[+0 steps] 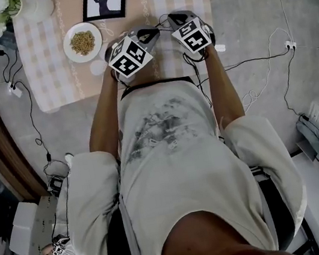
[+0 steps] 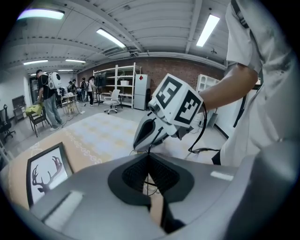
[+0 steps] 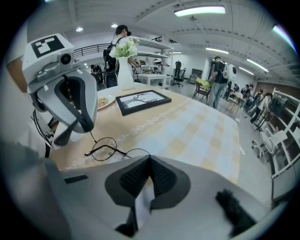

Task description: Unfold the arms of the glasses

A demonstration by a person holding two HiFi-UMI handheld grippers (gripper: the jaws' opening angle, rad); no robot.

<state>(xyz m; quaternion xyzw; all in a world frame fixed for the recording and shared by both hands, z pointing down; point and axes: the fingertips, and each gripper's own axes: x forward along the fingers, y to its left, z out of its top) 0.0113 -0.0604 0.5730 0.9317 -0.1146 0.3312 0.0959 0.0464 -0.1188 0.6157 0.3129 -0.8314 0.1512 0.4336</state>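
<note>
The glasses [image 3: 104, 149] sit on or just above the checked desk [image 3: 201, 136], near its front edge, strung between the two claws. I cannot tell whether they touch the cloth.

In the right gripper view their long axis runs across the picture. The near rim slips in under the tip of the right claw [image 3: 149, 165], whose jaws are pressed together, apparently pinching that rim. The far rim lies toward the picture's left, where a thin arm rises to the tip of the other gripper. The left claw [image 2: 149, 164] is closed on a thin dark wire, most likely that arm. So both hands are on the frame, and the left one has the part that must swing outward. A second arm seems to lie folded across the far lens.

The left gripper view shows only the wire in its seam and the right gripper beyond, no lenses. The head view shows both grippers close together beside a plate of food [image 1: 82, 41], but the glasses are too thin to make out there.
</note>
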